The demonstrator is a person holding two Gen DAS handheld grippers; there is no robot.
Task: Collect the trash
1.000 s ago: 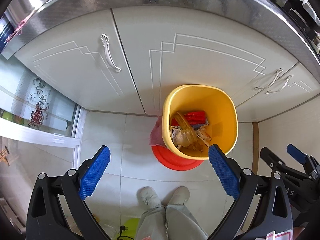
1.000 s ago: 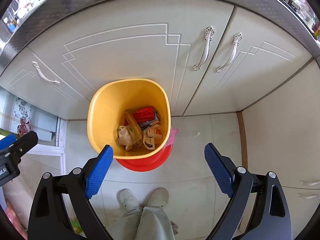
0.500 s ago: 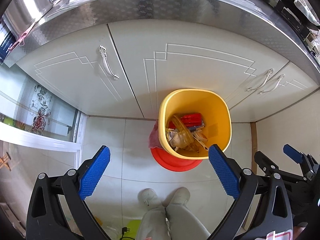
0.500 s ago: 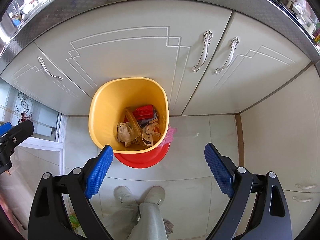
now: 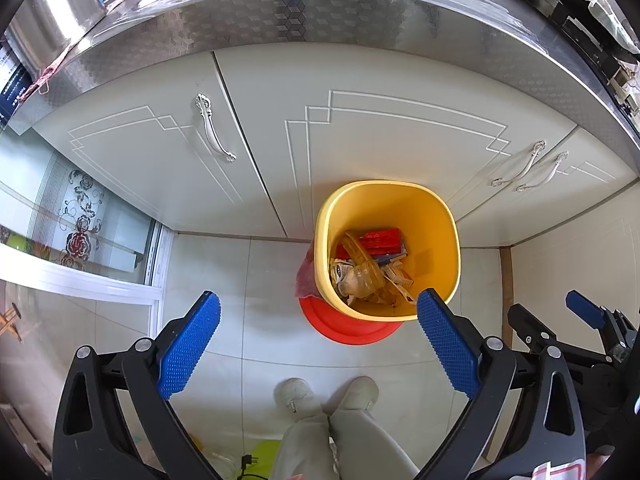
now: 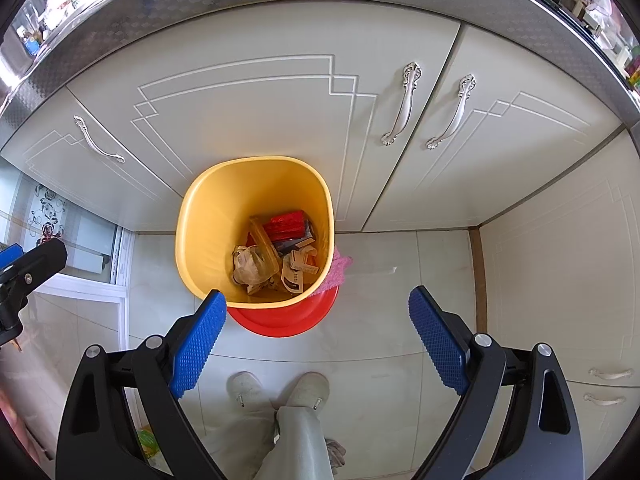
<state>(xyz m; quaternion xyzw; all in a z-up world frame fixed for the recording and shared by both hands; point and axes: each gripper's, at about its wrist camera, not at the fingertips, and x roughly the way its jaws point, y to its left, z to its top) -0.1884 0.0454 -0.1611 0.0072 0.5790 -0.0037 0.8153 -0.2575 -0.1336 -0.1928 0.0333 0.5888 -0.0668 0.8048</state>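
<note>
A yellow trash bin [image 5: 434,220] stands on the floor against white cabinets, on a red round base [image 5: 340,326]. It also shows in the right wrist view [image 6: 208,216]. Inside lie a red packet [image 6: 286,224], a clear plastic bag [image 6: 248,266] and paper scraps [image 6: 298,270]. My left gripper [image 5: 318,346] is open and empty, high above the floor, left of the bin. My right gripper [image 6: 318,342] is open and empty, above and in front of the bin.
White cabinet doors [image 5: 384,136] with silver handles [image 6: 402,110] run under a steel counter edge [image 5: 280,20]. A pink cloth [image 6: 338,270] lies beside the bin. The person's shoes [image 6: 280,390] stand on the tiled floor. A glass sliding door [image 5: 80,220] is at the left.
Both grippers have risen, so the bin looks smaller and lower in both views and more of the counter edge shows. Both stay open and empty.
</note>
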